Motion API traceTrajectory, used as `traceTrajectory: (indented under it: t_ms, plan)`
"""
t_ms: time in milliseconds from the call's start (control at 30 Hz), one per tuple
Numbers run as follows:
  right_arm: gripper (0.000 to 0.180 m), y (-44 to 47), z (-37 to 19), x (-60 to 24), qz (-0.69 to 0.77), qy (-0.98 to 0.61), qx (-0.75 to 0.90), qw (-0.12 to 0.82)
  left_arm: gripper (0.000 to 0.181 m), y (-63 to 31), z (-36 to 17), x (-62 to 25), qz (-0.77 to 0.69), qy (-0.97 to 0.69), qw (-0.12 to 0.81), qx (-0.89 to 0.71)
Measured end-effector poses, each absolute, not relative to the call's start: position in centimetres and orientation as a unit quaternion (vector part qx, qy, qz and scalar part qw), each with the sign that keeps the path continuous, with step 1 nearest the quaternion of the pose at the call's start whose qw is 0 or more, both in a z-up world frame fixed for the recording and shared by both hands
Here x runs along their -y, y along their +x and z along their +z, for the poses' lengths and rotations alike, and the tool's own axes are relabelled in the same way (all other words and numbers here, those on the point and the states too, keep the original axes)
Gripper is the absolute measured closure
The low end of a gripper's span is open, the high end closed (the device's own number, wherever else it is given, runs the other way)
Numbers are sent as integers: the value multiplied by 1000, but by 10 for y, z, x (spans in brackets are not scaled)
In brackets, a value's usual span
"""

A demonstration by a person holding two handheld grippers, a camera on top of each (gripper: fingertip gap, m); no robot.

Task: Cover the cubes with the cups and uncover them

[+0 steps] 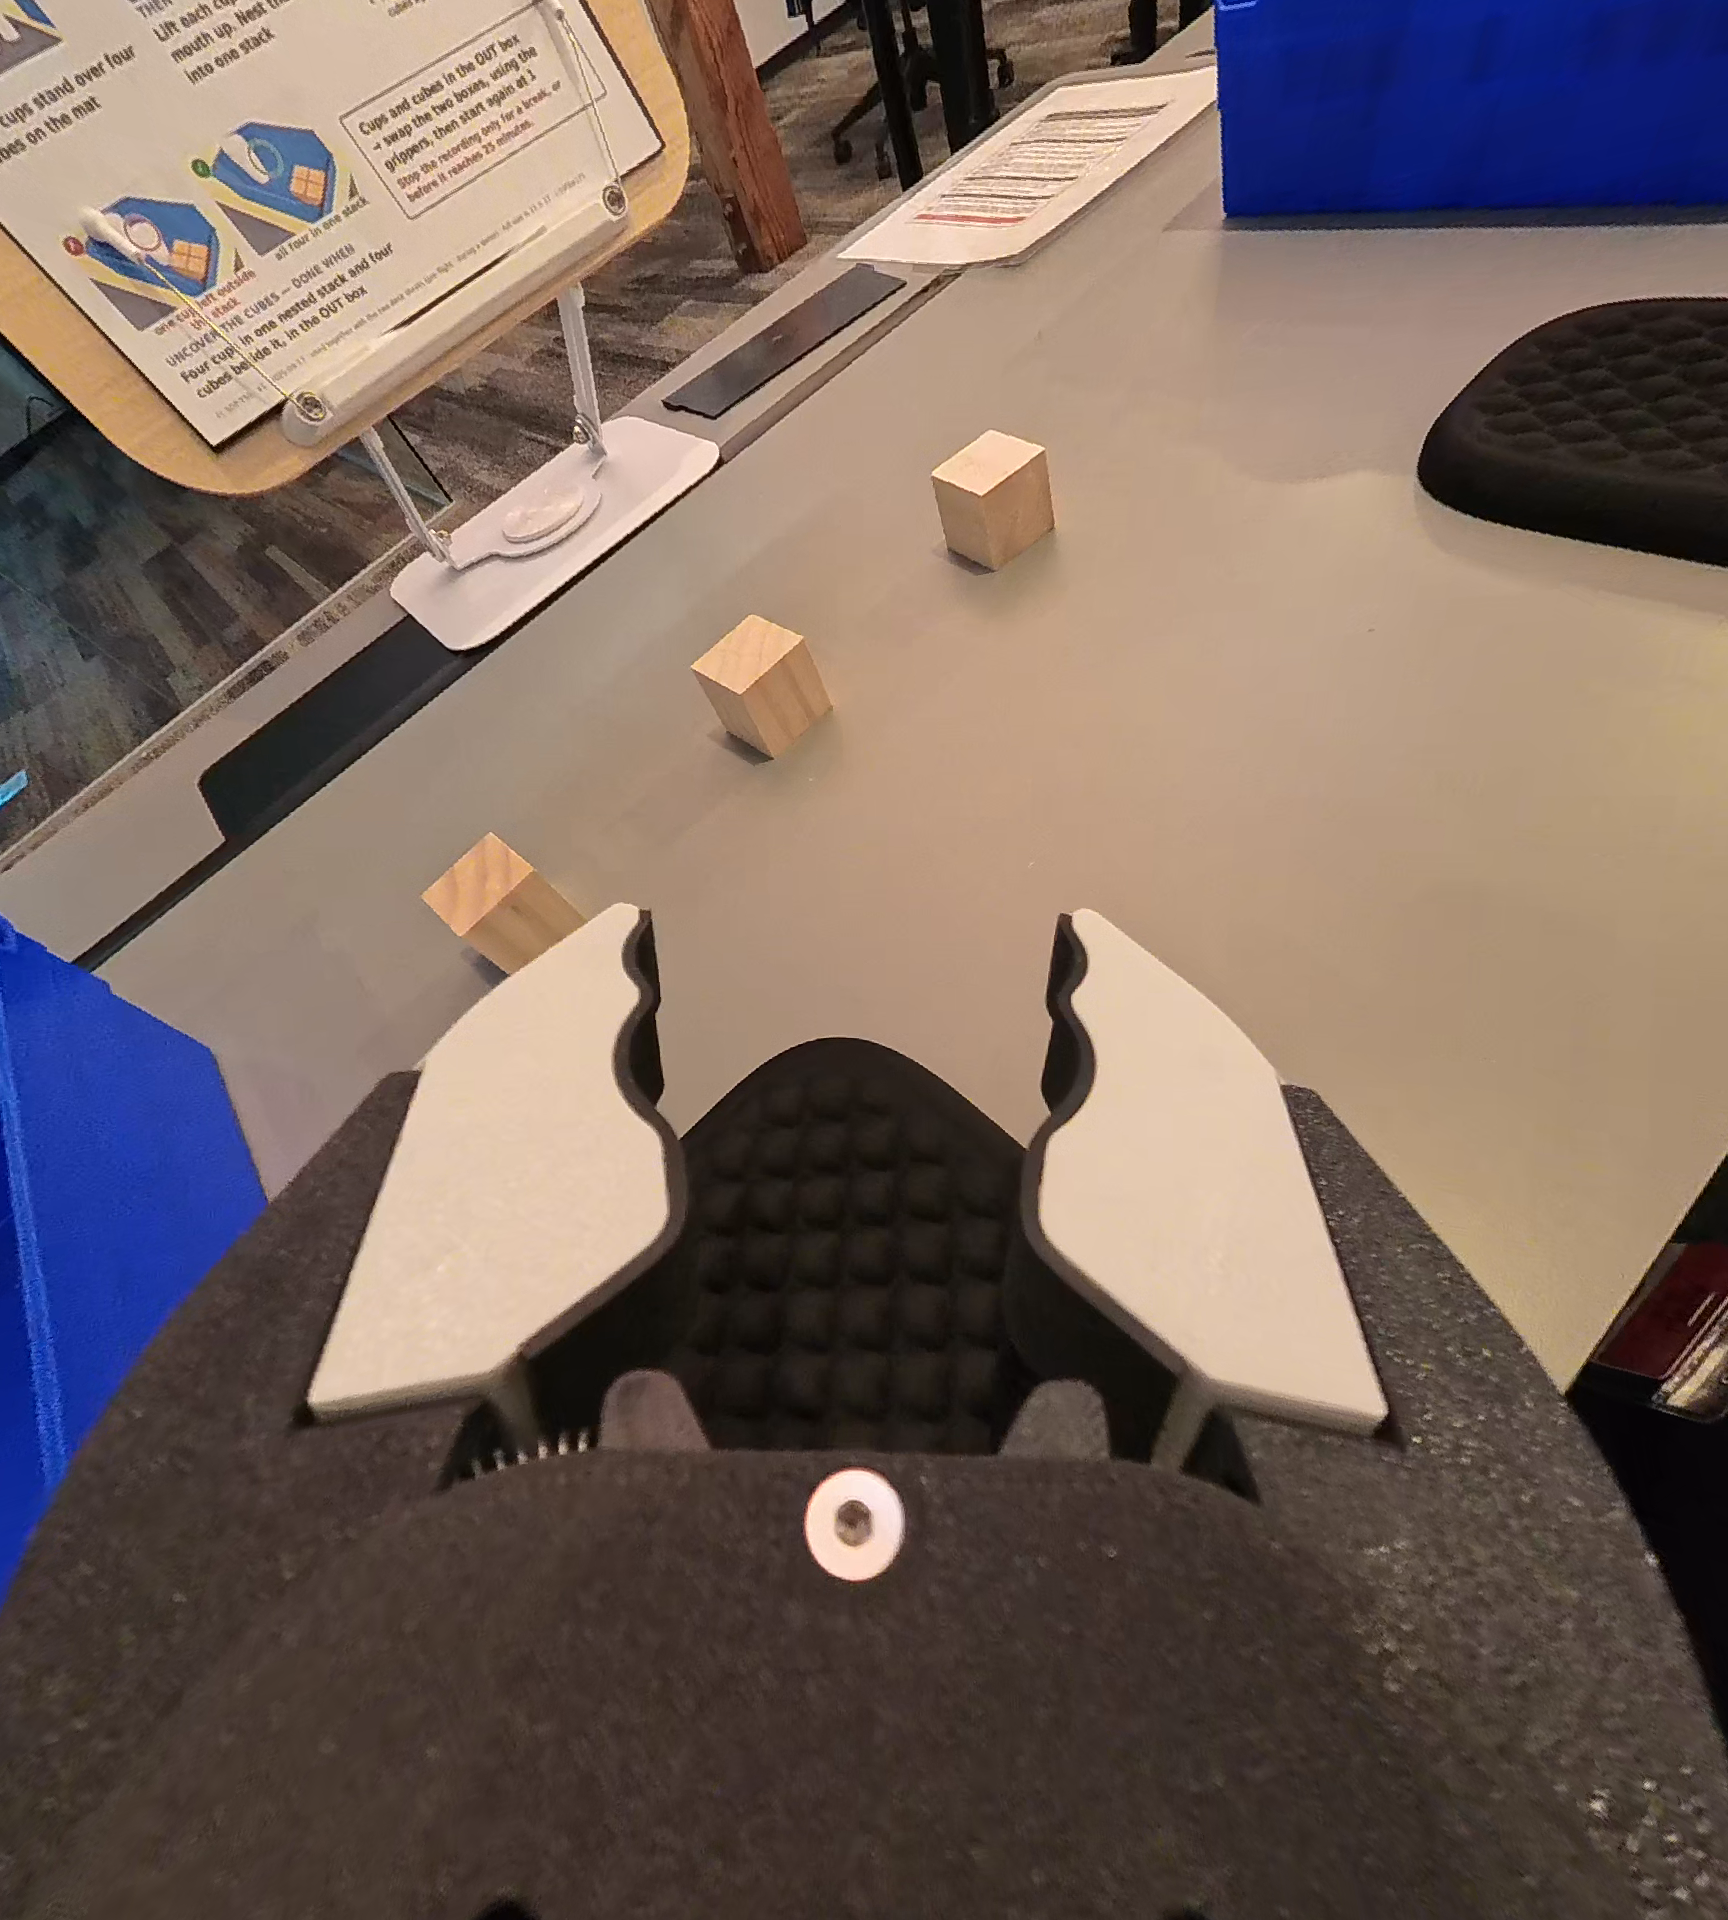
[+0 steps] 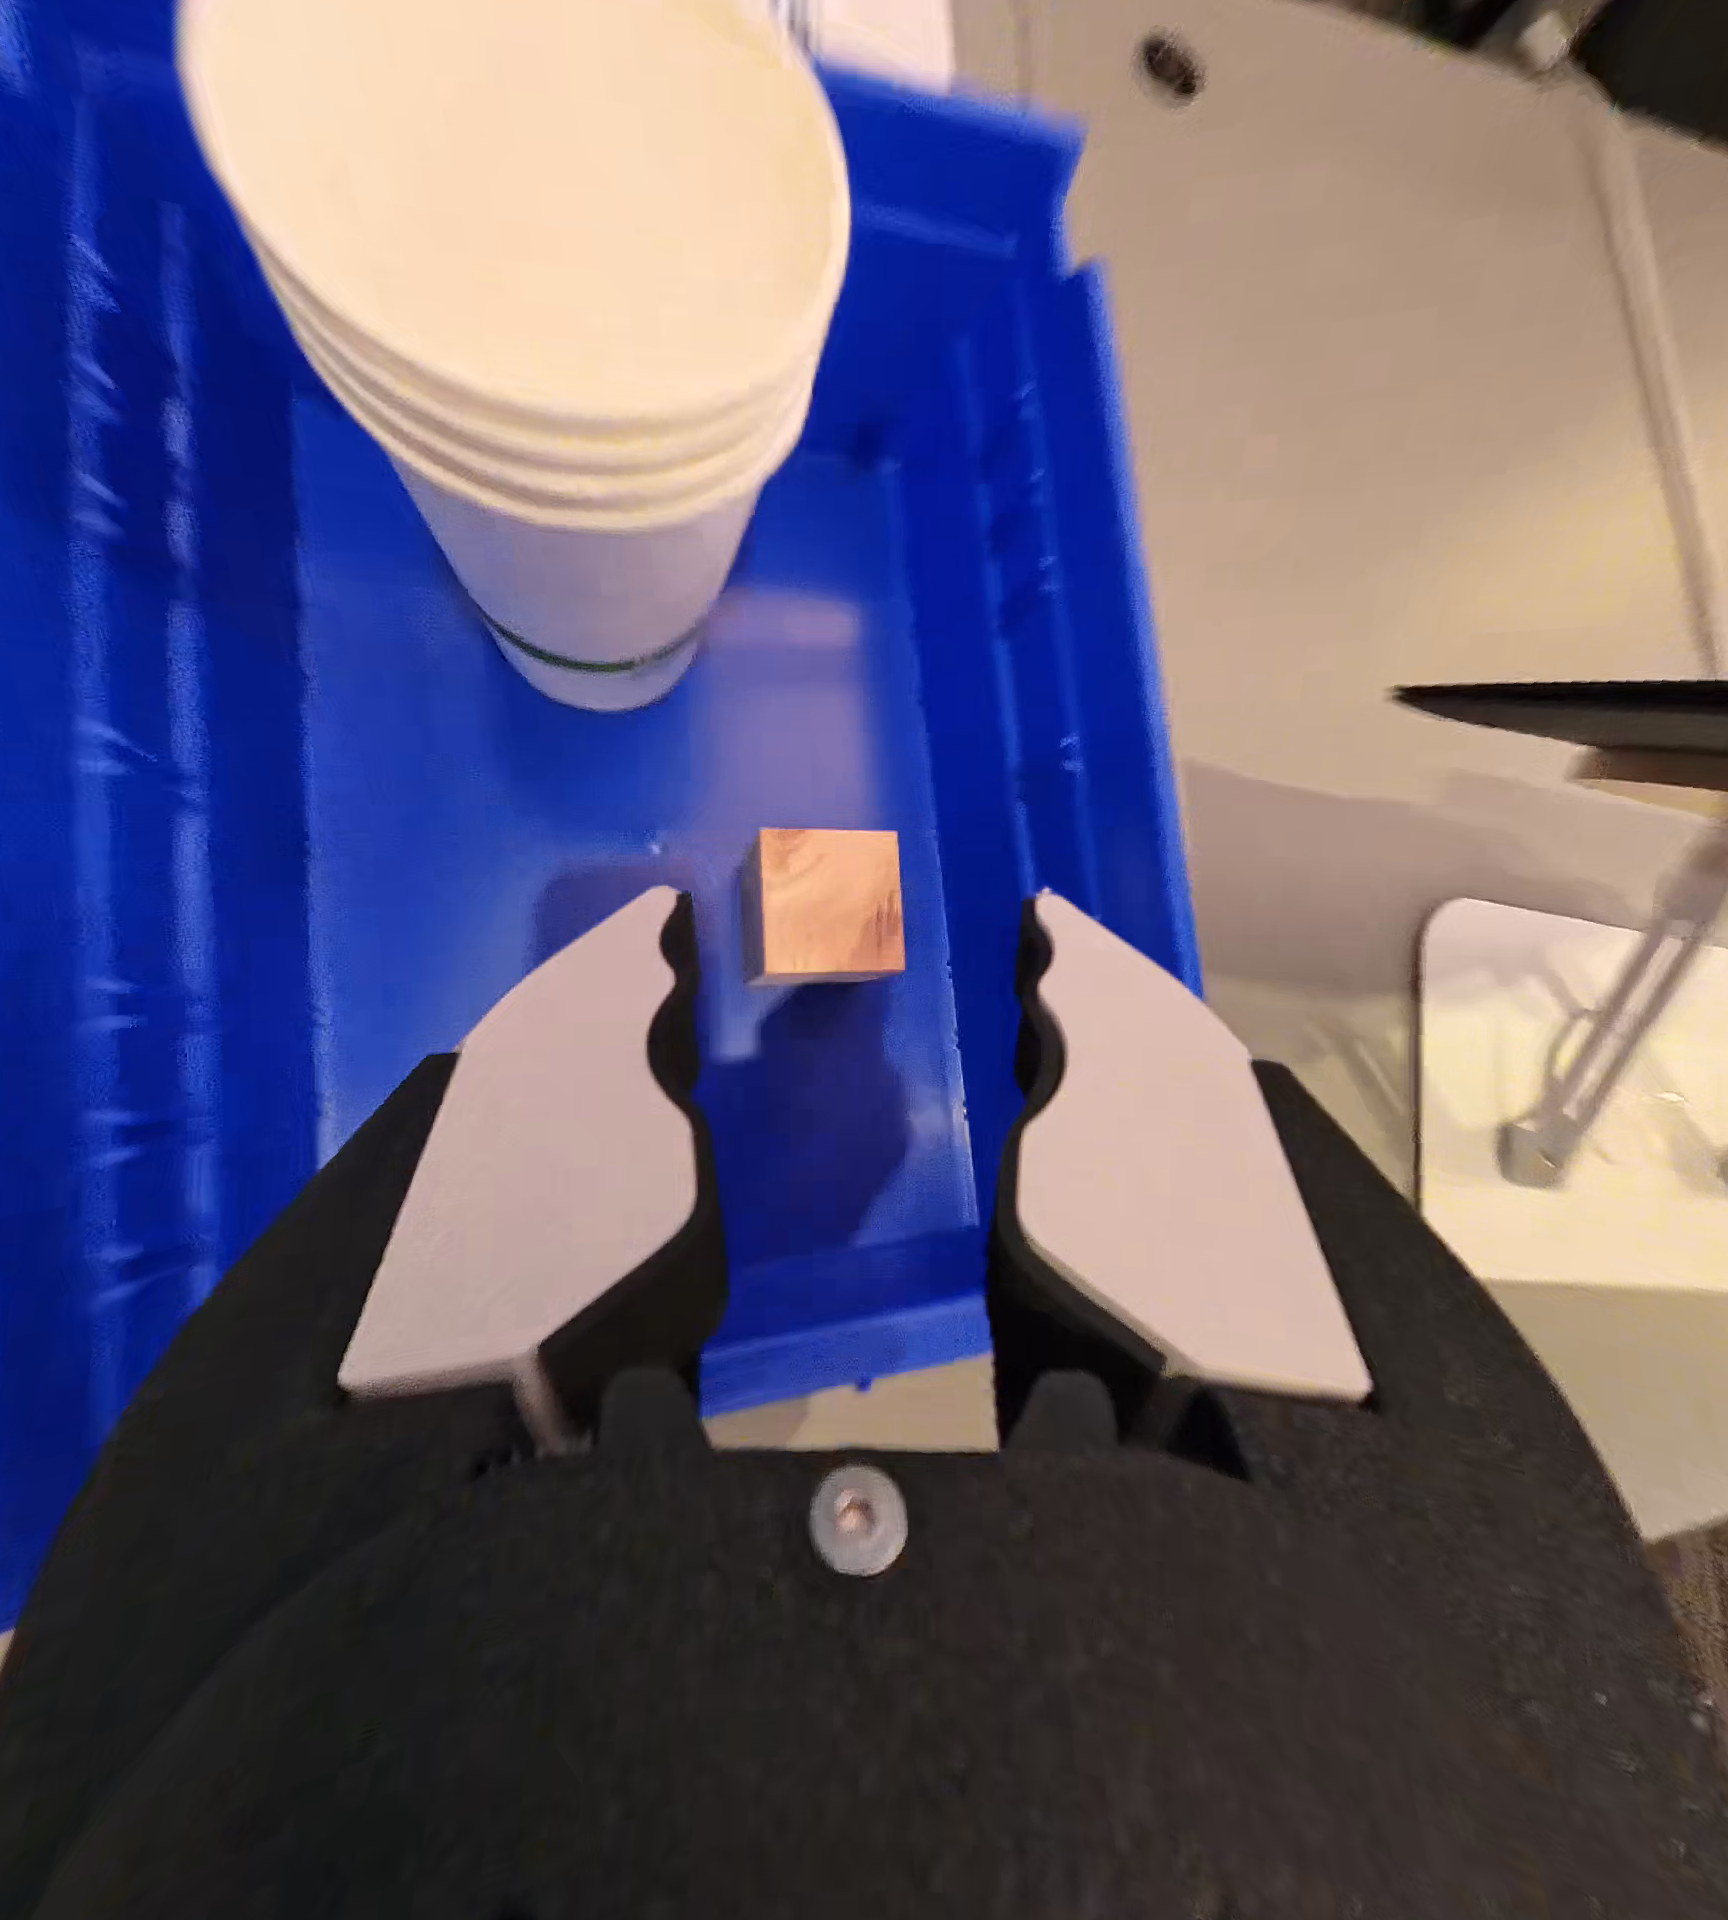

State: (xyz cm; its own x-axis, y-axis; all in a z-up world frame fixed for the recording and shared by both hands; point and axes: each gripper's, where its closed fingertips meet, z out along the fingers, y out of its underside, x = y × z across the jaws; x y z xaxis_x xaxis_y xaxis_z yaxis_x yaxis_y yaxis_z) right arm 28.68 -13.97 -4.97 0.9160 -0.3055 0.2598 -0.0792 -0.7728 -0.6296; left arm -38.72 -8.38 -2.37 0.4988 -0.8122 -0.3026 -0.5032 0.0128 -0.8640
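Hovering with released jaws, right gripper [image 2: 855,909] frames the cube [image 2: 824,904] in blue bin [image 2: 1078,644].

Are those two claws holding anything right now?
No. Both the left gripper and right gripper are open and empty; the right hovers over a cube.

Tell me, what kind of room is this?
Probably an office set up as a work station. A grey table holds wooden cubes, blue bins and an instruction sheet on a stand; behind it are carpet and what look like office chairs.
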Motion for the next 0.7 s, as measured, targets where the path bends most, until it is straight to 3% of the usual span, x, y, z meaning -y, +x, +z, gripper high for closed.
traceTrajectory:
  t_ms: [167,267,367,500,700]
  plan:
    - [126,192,31,117,-155,-859,-85,480,109,-380,-30,83,-156,-688,521,-481]
    - [124,105,38,82,-82,-843,-11,532,109,-373,-31,84,-158,-685,519,-487]
    - [116,20,16,46,2,-847,54,528,109,-370,-29,88,-160,-679,522,-492]
    - [116,-90,-10,10,62,-801,270,531,109,-377,-27,92,-151,-679,521,-495]
    - [116,-131,-66,-24,33,-741,509,436,109,-396,-22,98,-144,-684,527,-483]
